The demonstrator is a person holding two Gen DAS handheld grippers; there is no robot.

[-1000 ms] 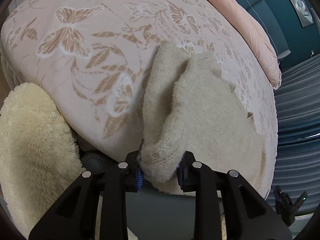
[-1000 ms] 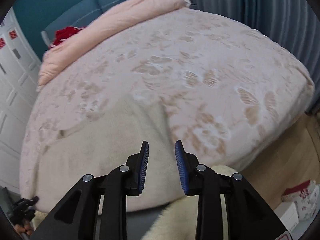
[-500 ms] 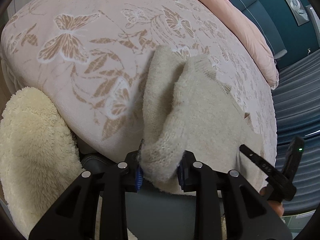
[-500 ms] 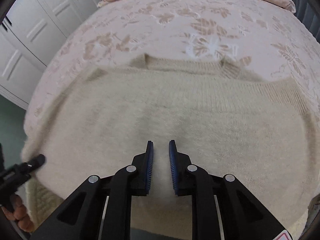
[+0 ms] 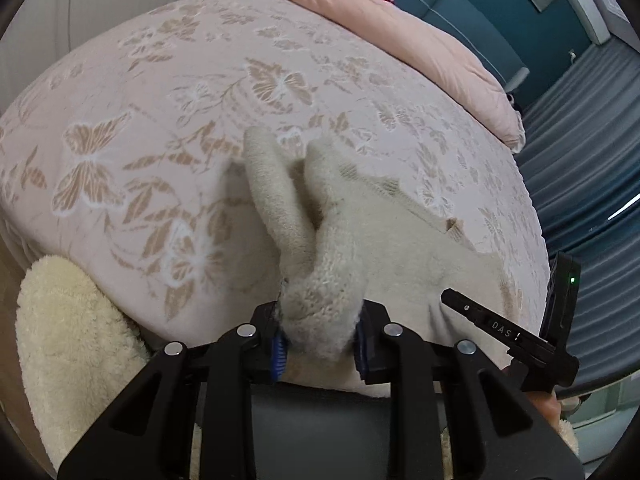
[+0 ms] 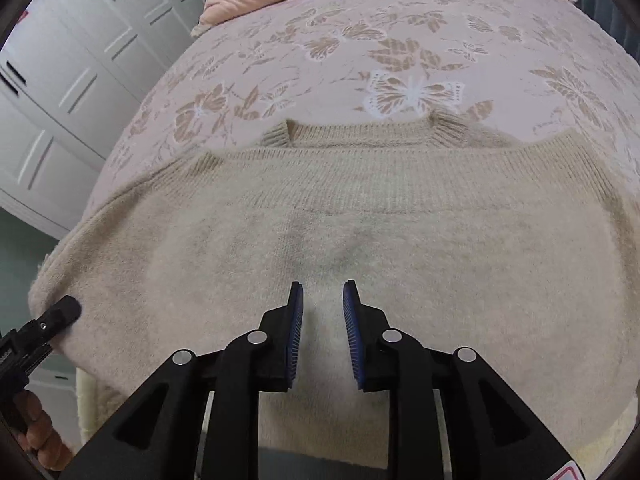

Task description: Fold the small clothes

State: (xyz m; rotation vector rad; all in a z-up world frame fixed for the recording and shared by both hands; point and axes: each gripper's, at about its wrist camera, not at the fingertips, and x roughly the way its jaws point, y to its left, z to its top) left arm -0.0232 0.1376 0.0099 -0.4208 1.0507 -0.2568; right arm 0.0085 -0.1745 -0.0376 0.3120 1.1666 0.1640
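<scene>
While our left gripper [image 5: 320, 340] stays clamped on a bunched edge of the sweater [image 6: 360, 248], our right gripper [image 6: 322, 320] hovers over it, fingers apart. The sweater lies spread on the bed [image 6: 420, 40], collar at twelve o'clock; we judge most folding remains.

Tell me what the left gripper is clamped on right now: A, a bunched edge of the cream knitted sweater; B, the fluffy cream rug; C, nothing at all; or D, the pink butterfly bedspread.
A: the left gripper has its blue-padded fingers closed on a bunched fold of the cream knitted sweater, lifting it off the pink butterfly bedspread.
</scene>
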